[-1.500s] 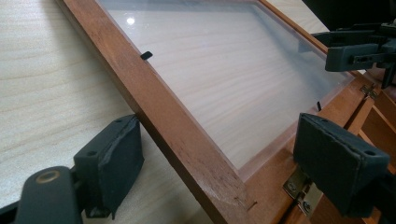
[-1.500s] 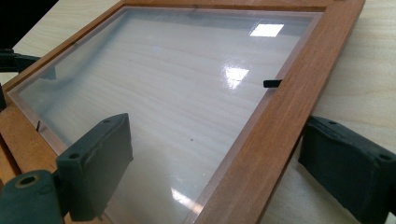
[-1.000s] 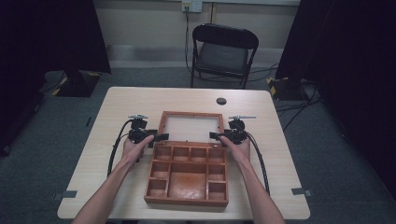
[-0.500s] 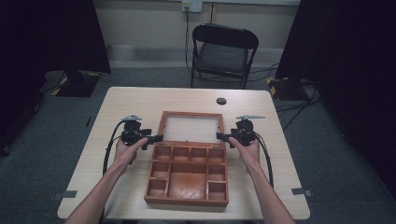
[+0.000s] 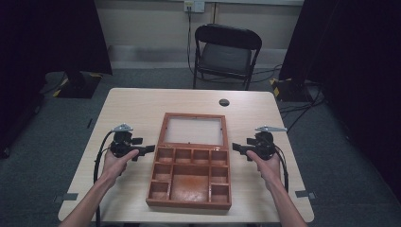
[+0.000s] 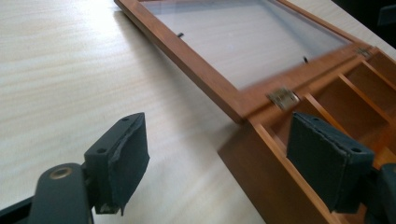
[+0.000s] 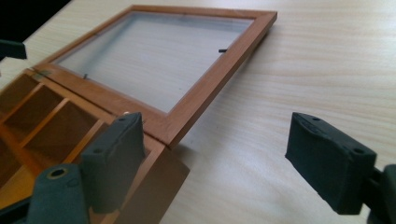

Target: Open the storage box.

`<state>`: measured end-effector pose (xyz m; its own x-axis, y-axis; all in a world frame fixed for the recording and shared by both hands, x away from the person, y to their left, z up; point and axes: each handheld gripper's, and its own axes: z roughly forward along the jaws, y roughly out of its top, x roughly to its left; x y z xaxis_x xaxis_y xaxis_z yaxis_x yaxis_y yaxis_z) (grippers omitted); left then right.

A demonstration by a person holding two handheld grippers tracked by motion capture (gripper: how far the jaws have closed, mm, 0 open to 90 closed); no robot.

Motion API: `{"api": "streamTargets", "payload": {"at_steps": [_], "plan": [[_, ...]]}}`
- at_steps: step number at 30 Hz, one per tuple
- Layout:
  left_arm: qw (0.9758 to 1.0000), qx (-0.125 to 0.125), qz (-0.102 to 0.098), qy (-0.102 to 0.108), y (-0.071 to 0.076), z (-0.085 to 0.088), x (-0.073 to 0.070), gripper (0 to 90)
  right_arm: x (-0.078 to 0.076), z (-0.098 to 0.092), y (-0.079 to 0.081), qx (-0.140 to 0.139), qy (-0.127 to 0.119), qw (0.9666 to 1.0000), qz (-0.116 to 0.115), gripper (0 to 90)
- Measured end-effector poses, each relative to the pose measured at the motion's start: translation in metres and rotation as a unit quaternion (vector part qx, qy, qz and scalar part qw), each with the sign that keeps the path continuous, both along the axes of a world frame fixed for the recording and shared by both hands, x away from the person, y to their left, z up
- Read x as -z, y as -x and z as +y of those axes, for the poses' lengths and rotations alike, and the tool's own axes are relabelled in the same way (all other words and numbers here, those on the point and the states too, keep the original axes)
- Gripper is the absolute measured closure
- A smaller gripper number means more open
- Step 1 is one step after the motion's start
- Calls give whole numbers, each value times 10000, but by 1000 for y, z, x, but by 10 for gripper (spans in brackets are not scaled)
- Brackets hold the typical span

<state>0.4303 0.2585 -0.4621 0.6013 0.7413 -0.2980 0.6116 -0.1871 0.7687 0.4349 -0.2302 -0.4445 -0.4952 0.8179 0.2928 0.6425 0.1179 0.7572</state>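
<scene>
A brown wooden box [image 5: 189, 203] with several empty compartments sits mid-table, its glass-paned lid [image 5: 194, 131] lying open flat behind it. My left gripper [image 5: 149, 149] hovers just off the box's left back corner, jaws open and pointing at it. In the left gripper view the gripper [image 6: 219, 140] frames the box corner [image 6: 275, 182] and a brass hinge [image 6: 282, 97] without touching them. My right gripper [image 5: 235, 147] hovers off the right back corner, open. In the right gripper view the gripper [image 7: 219, 140] has the lid frame [image 7: 210, 88] and box corner [image 7: 159, 186] ahead, untouched.
The light wooden table [image 5: 137, 109] has a dark round hole [image 5: 224, 102] near its far edge. A black folding chair [image 5: 226, 54] stands beyond it. Cables trail from both grippers back along the forearms. Bare tabletop lies on both sides of the box.
Both grippers have drawn outward, away from the box's back corners, the left one to the left and the right one to the right. The box and its lid have stayed put.
</scene>
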Motion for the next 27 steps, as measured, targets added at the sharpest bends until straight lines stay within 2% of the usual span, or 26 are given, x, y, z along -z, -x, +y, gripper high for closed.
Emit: {"api": "streamTargets", "payload": {"at_steps": [1, 2, 3, 4, 5, 7, 8, 11, 12, 13, 14, 15, 16, 17, 18, 19, 20, 21, 22, 23, 24, 25, 26, 27], "plan": [[10000, -2, -8, 34, 4, 1, 0, 224, -3, -8, 7, 10, -37, 9999, -93, 191], [10000, 15, -14, 0, 8, 2, 0, 224, -3, -8, 7, 10, -37, 9999, -93, 191], [10000, 7, -52, -13, 13, 3, -1, 224, -7, -15, 16, 87, 6, 9998, -175, 191], [10000, 3, -50, -7, 16, 4, -2, 224, -7, -15, 16, 87, 6, 9998, -175, 191], [9999, 10, -89, -82, 23, 7, -3, 222, -9, -20, 24, 139, 10, 9997, -220, 191], [9999, -11, -74, -104, 26, 9, -5, 221, -10, -23, 28, 152, 39, 9996, -220, 190], [9998, -51, -122, -179, 31, 11, -5, 219, -10, -25, 33, 179, 105, 9996, -202, 180], [9996, -174, -97, -180, 38, 17, -4, 217, -6, -32, 51, 134, 275, 9994, -176, 175], [9995, -193, -79, -217, 40, 20, -3, 217, -6, -32, 51, 134, 275, 9994, -176, 175], [9986, -240, -110, -467, 45, 23, 0, 216, -3, -34, 60, 131, 340, 9993, -129, 175], [9986, -240, -110, -467, 45, 23, 0, 216, -1, -35, 64, 142, 401, 9990, -124, 174], [9980, -194, -15, -597, 49, 26, 3, 217, 1, -37, 68, 187, 481, 9986, -104, 172], [9980, -194, -15, -597, 49, 26, 3, 217, 3, -38, 72, 209, 522, 9983, -120, 167], [9967, -284, -49, -756, 53, 29, 6, 217, 6, -40, 76, 195, 538, 9982, -176, 173], [9967, -284, -49, -756, 53, 29, 6, 217, 6, -40, 76, 195, 538, 9982, -176, 173], [9944, -312, -38, -1006, 56, 34, 10, 217, 11, -44, 83, 270, 650, 9973, -186, 173], [9944, -312, -38, -1006, 56, 34, 10, 217, 11, -44, 83, 270, 650, 9973, -186, 173], [9930, -443, -7, -1093, 57, 40, 14, 217, 17, -48, 87, 311, 871, 9957, -72, 165], [9930, -443, -7, -1093, 57, 40, 14, 217, 17, -48, 87, 311, 871, 9957, -72, 165], [9921, -599, 84, -1099, 56, 48, 18, 217, 27, -52, 89, 375, 992, 9943, 99, 159], [9921, -599, 84, -1099, 56, 48, 18, 217, 30, -53, 90, 395, 1028, 9938, 162, 160], [9888, -630, 21, -1350, 56, 51, 22, 217, 33, -54, 90, 445, 1057, 9931, 248, 150], [9888, -630, 21, -1350, 56, 51, 22, 216, 33, -54, 90, 445, 1057, 9931, 248, 150], [9862, -654, 10, -1520, 56, 53, 27, 207, 38, -52, 89, 518, 1027, 9925, 420, 158]]}}
